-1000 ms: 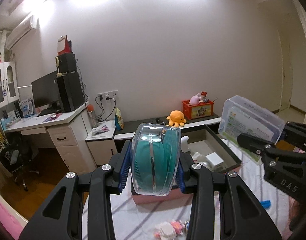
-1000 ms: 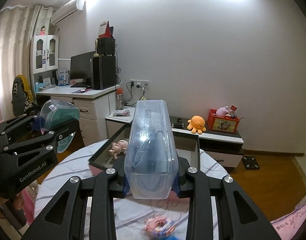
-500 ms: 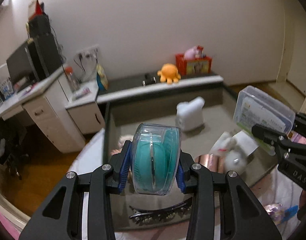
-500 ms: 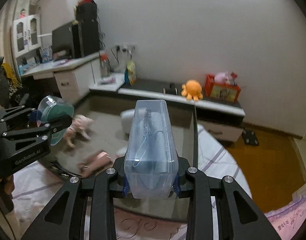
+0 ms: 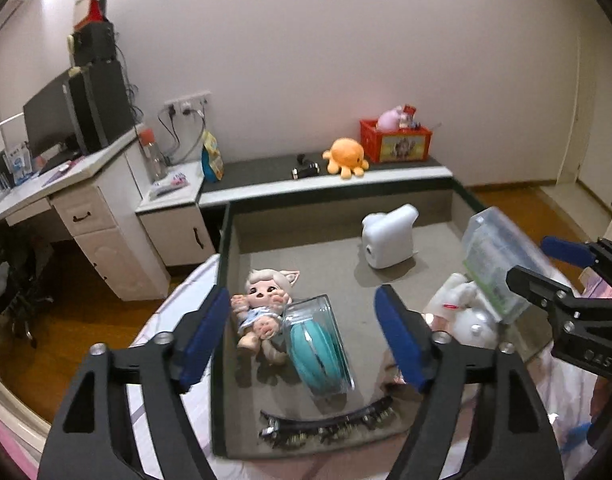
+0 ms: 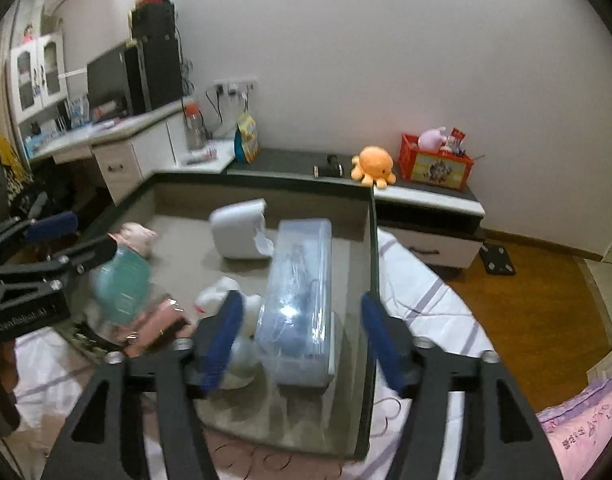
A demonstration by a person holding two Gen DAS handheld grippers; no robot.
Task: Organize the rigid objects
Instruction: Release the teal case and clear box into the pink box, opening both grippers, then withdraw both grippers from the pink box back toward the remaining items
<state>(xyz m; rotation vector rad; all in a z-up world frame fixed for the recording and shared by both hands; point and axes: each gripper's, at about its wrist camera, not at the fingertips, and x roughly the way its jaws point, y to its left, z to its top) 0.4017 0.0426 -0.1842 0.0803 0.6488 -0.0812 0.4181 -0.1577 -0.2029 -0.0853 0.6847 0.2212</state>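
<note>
Now opening over the grey tray point(image 5: 241, 240): left tongs point(image 5: 306, 336) releasing teal-filled clear case point(image 5: 318, 348), right tongs point(image 6: 297, 334) releasing long clear box point(image 6: 297, 292), both lying lengthwise between spread pads

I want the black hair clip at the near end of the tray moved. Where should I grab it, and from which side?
Grip the hair clip at its middle, across its thin width, coming straight down from above. It lies flat and long along the tray's near wall, so a side approach looks blocked. The clear case with the teal thing inside lies just behind it, so keep the jaws narrow.
</note>
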